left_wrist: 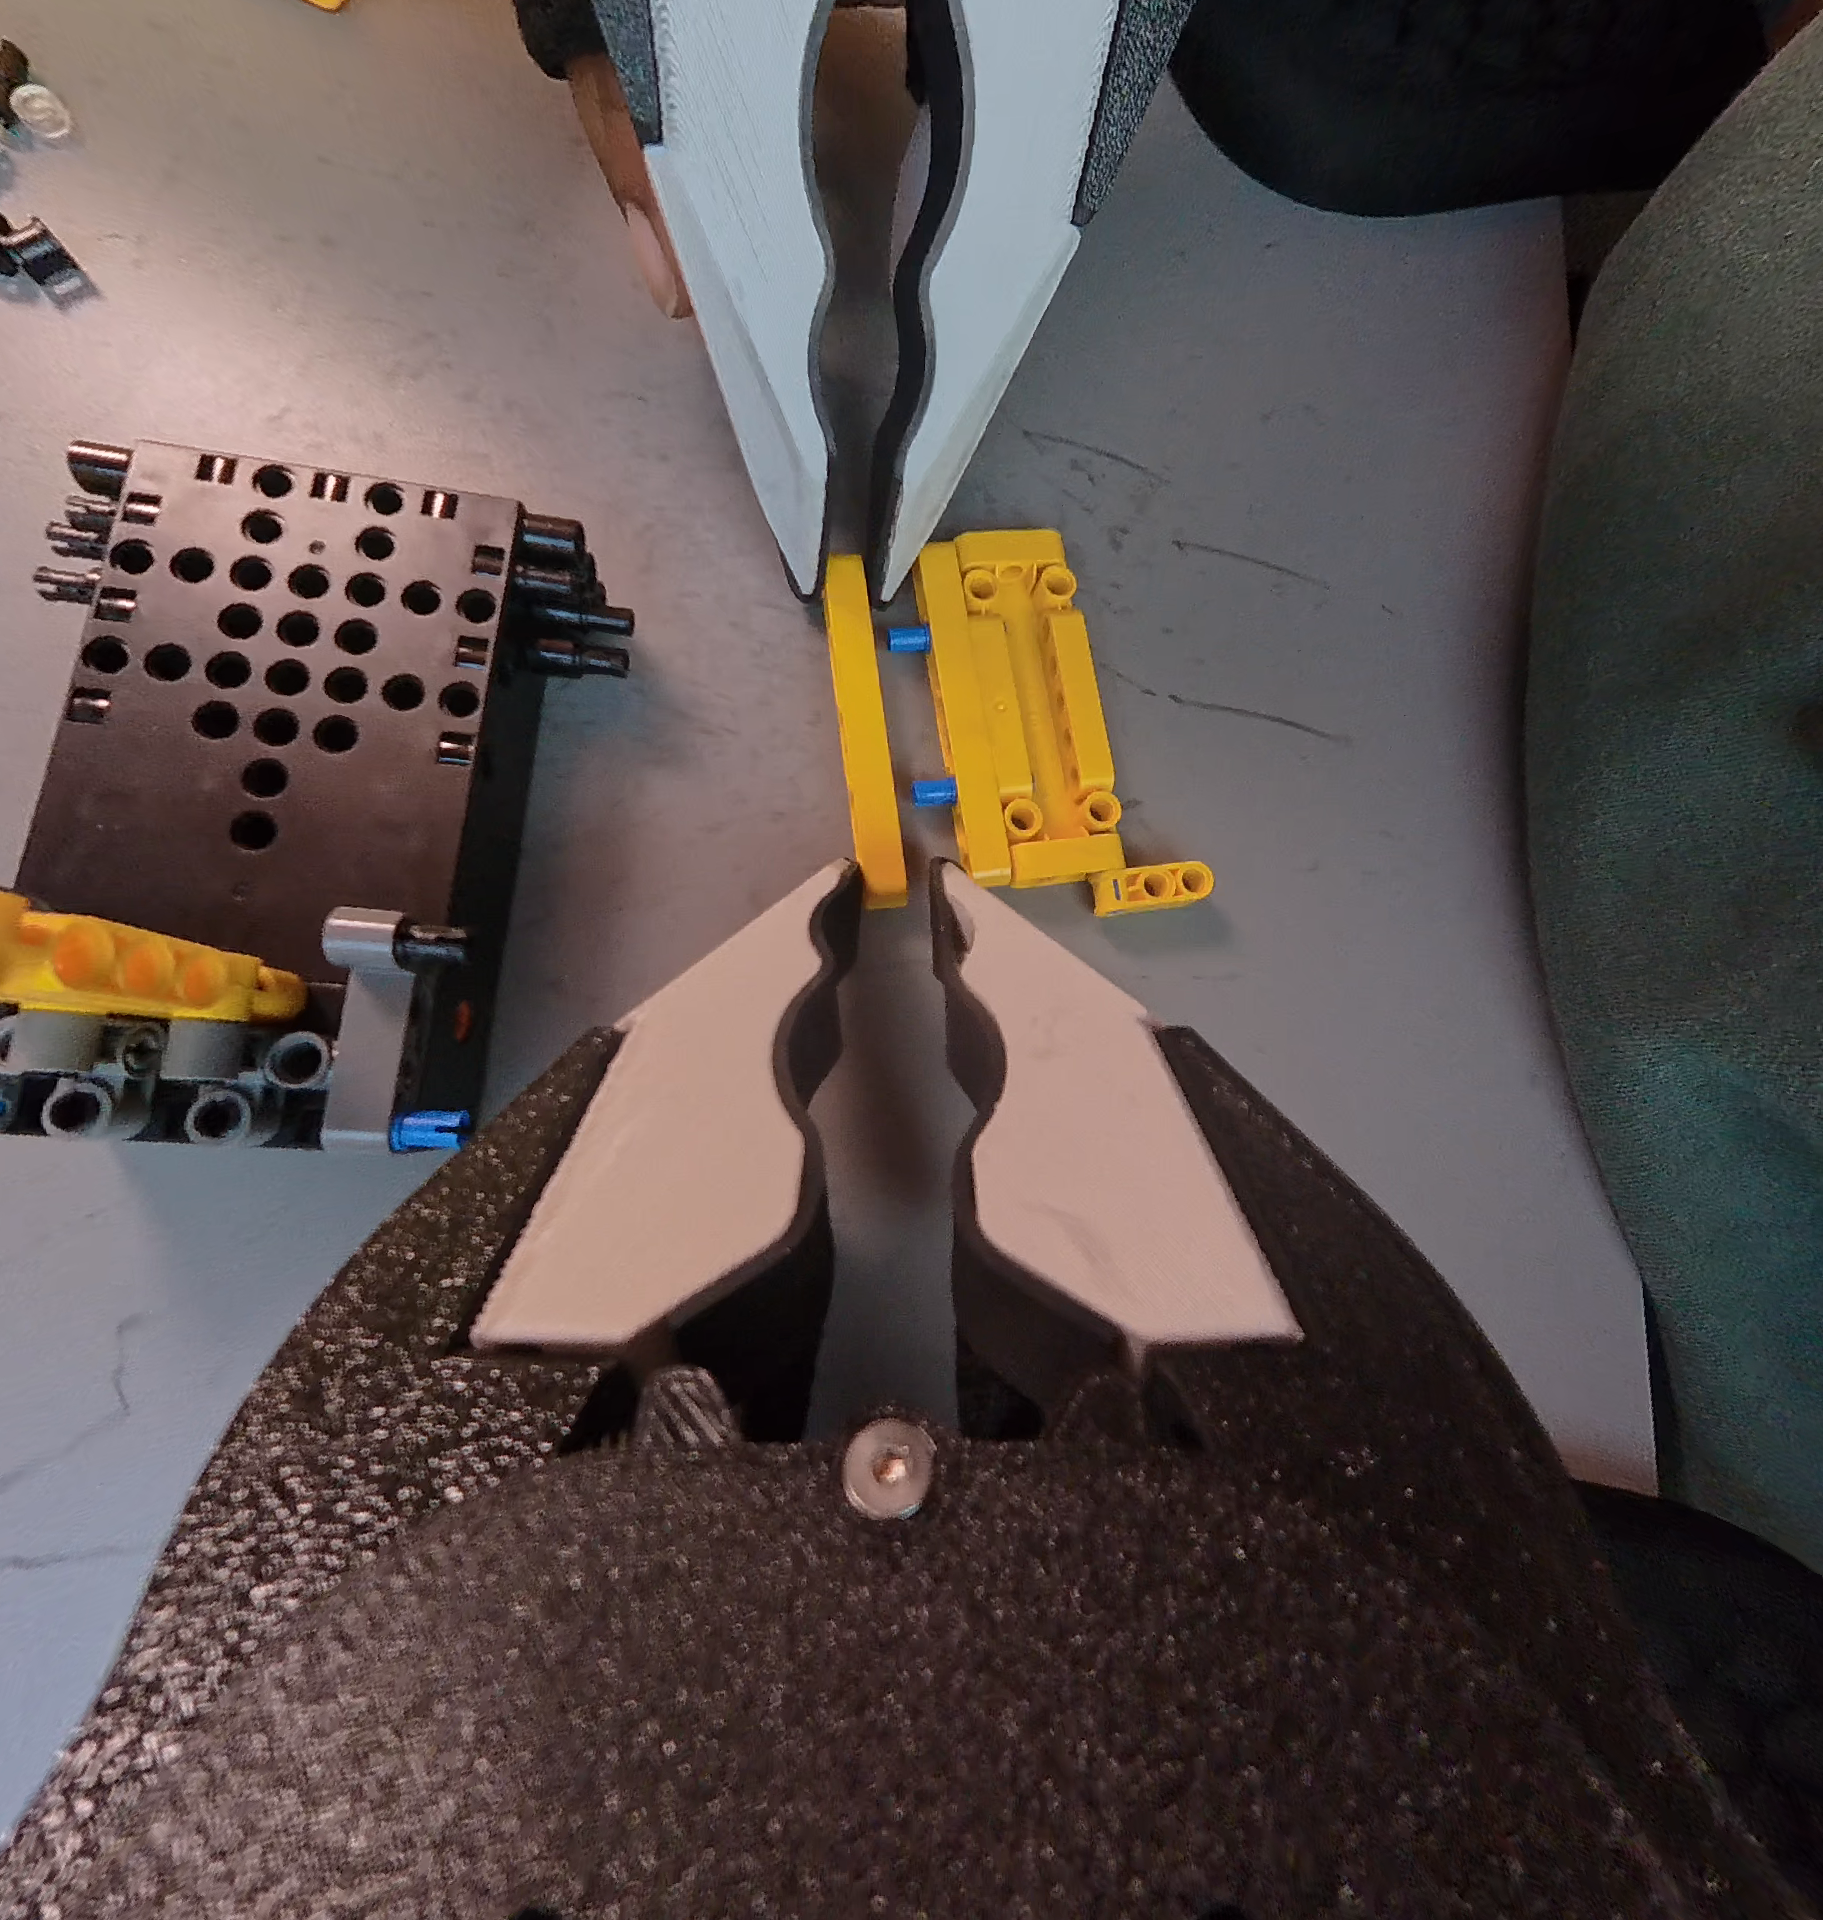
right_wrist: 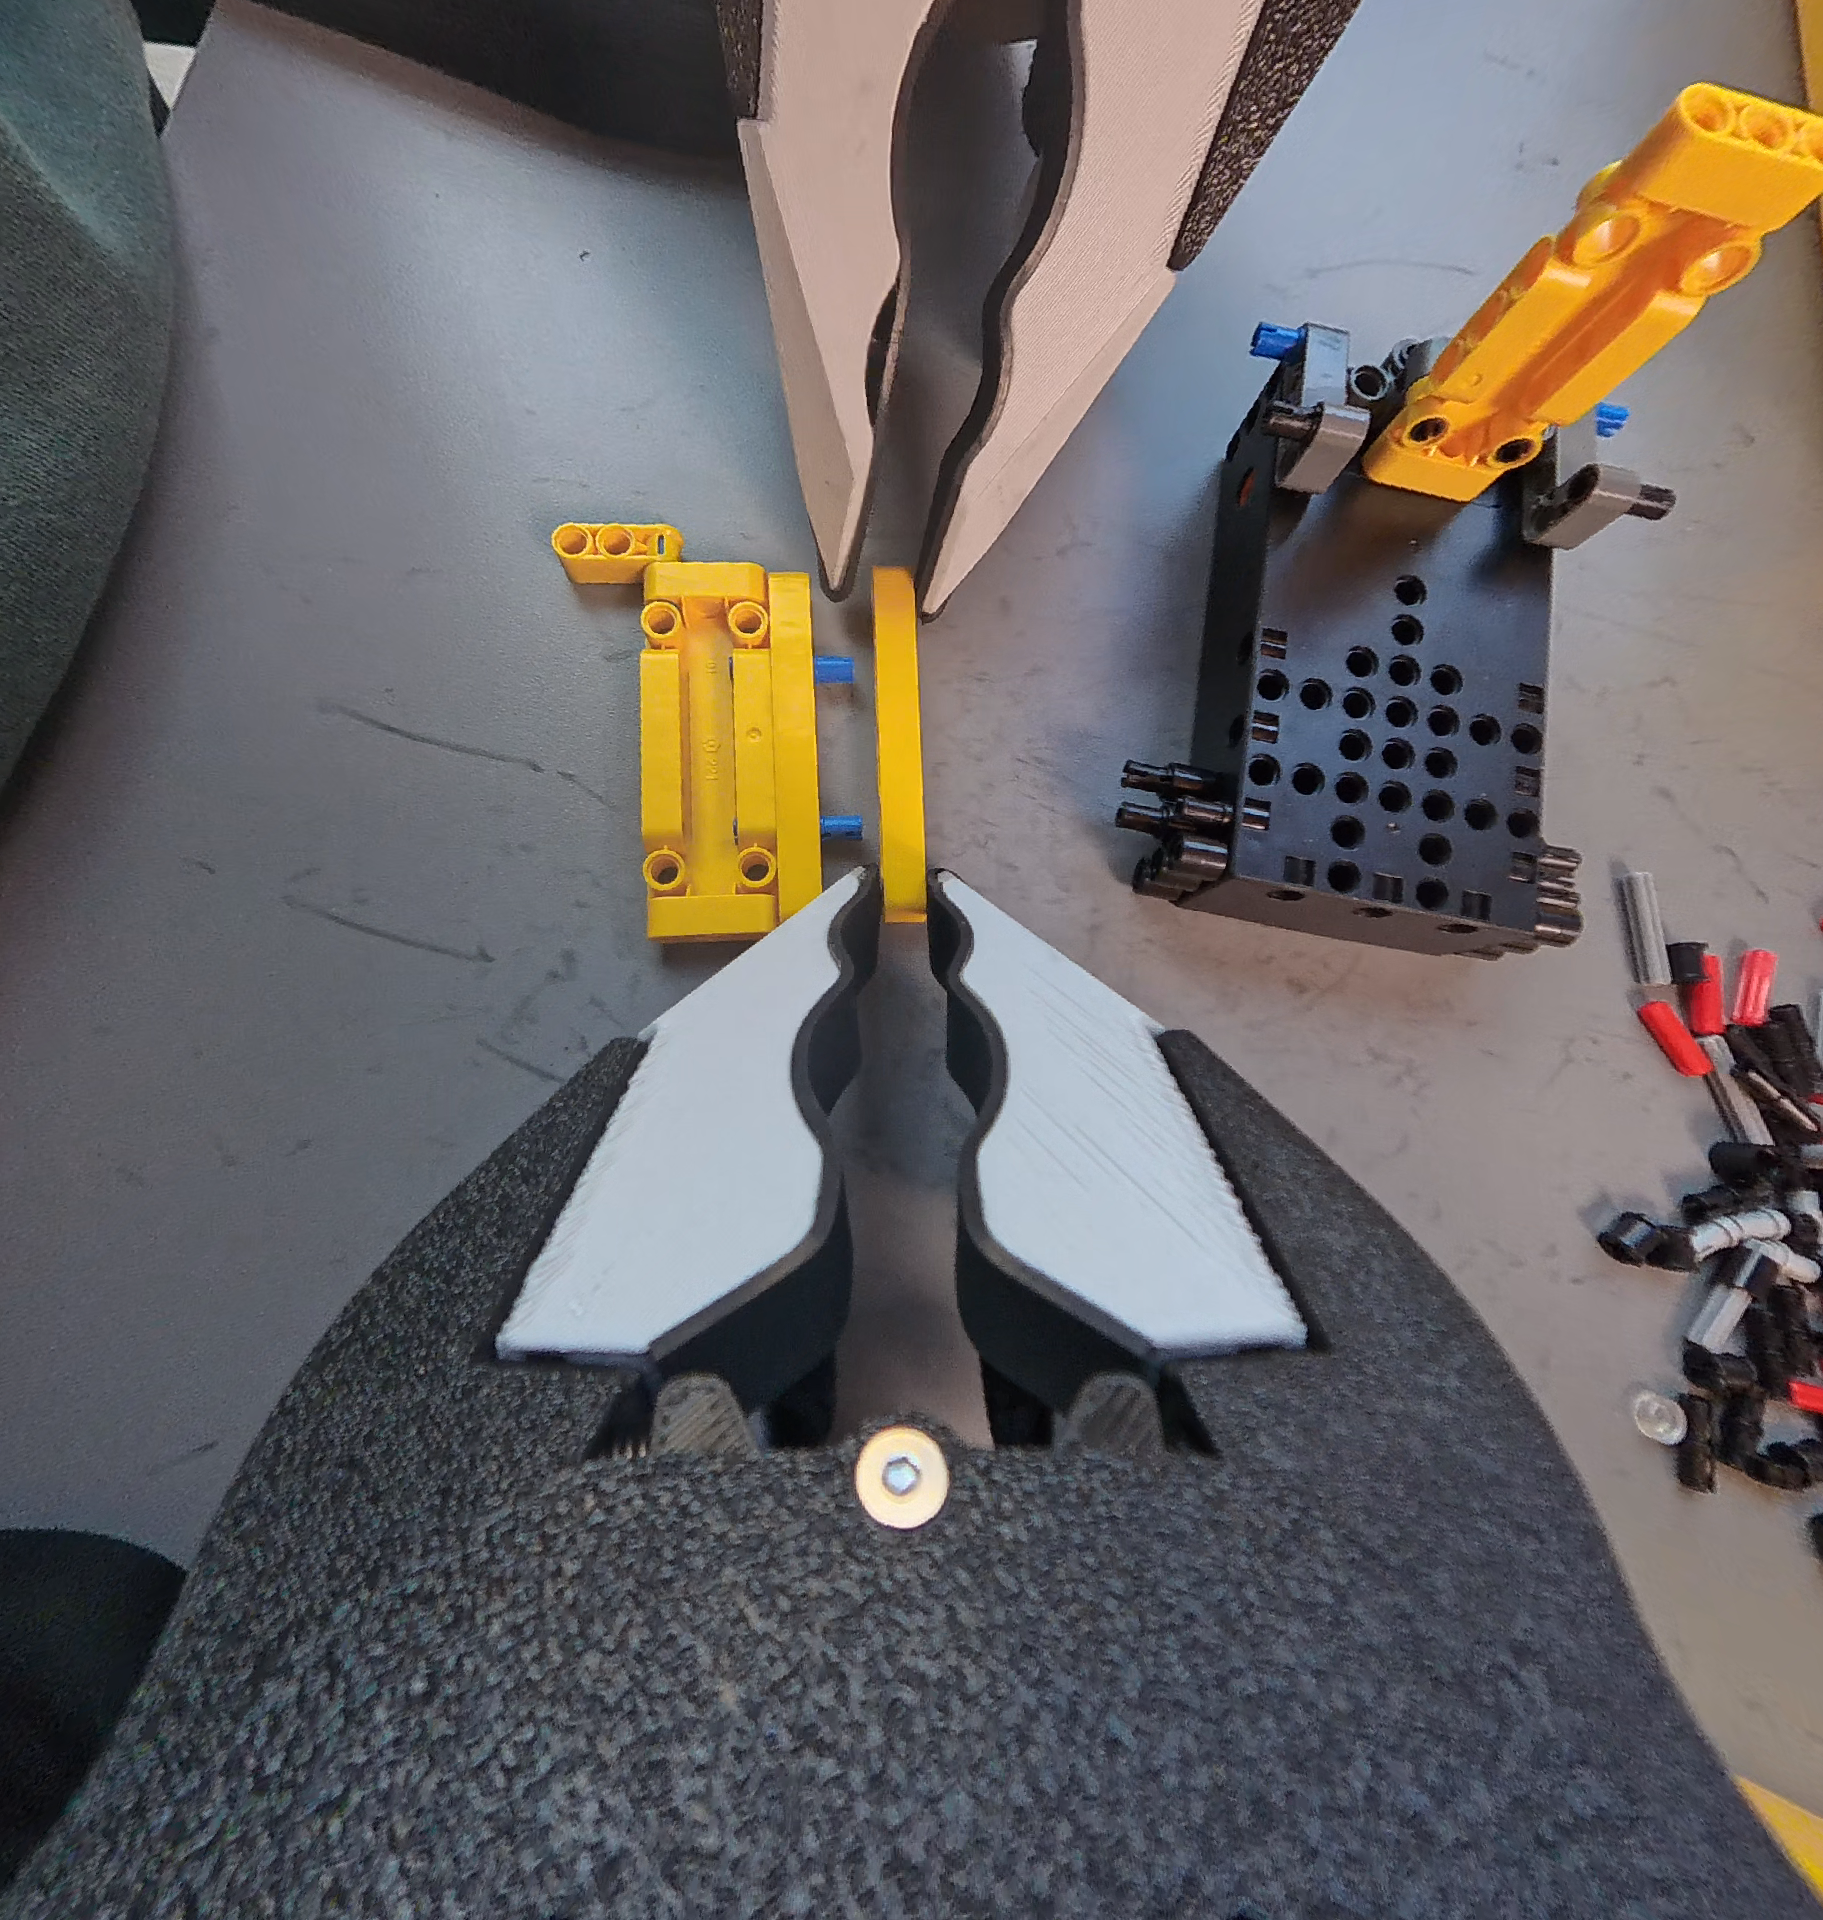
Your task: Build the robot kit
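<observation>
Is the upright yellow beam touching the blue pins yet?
Apart. The right wrist view shows grey table between the yellow beam and both blue pins; the left wrist view shows the same gap.

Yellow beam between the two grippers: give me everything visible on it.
The yellow beam is a long, narrow, smooth plastic bar with rounded ends, standing on edge on the grey table. The left gripper brackets its near end, the right gripper the far end. It lies parallel to the yellow panel assembly, just apart from it, facing two blue pins.
</observation>
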Demonstrator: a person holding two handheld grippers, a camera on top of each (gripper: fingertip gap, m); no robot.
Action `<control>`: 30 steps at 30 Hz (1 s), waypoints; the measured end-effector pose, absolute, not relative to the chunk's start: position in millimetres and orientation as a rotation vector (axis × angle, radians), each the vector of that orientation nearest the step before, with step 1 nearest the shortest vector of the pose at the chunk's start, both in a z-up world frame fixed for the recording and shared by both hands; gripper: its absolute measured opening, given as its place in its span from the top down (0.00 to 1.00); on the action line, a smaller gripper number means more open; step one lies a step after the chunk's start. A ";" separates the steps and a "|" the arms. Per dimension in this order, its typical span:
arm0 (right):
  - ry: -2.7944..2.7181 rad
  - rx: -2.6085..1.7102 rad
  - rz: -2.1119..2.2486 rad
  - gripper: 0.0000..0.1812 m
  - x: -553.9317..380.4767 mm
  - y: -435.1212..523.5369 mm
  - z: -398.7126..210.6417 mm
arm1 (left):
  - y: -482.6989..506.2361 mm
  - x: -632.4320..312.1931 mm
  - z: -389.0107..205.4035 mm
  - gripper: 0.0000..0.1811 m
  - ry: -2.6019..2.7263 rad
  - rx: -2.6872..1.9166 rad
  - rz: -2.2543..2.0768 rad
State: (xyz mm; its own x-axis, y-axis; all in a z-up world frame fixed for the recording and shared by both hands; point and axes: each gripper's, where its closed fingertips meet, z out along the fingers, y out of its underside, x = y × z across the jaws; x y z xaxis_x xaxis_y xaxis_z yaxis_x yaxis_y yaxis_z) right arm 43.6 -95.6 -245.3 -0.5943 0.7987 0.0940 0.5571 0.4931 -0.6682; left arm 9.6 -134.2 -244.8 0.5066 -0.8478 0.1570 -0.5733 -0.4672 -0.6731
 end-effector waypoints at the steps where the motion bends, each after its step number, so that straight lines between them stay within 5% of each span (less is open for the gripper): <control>1: -2.347 -1.125 0.844 0.95 43.6 -95.6 -245.2 | -134.7 9.6 -244.6 0.93 1.163 -2.198 -0.654; 7: -2.334 -1.128 0.891 0.92 46.0 -94.6 -242.9 | -132.5 5.1 -234.7 0.87 1.115 -2.161 -0.685; 12: -2.318 -1.111 0.990 0.80 54.4 -98.1 -232.7 | -132.0 8.3 -226.2 0.72 1.104 -2.099 -0.685; 23: -2.378 -1.117 0.904 0.58 65.0 -110.6 -240.5 | -148.8 19.6 -240.9 0.69 1.283 -2.097 -0.660; 30: -2.387 -1.115 0.951 0.70 62.8 -116.2 -244.6 | -151.0 19.2 -230.3 0.65 1.263 -2.054 -0.686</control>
State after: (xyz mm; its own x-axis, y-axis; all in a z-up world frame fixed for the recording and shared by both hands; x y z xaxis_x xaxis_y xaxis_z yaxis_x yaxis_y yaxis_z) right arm 62.8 -116.2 -244.6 -0.6349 0.7723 0.0219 0.5457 0.4682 -0.6950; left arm 19.2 -151.0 -230.3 0.4065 -0.9075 0.1061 -0.5833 -0.3472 -0.7343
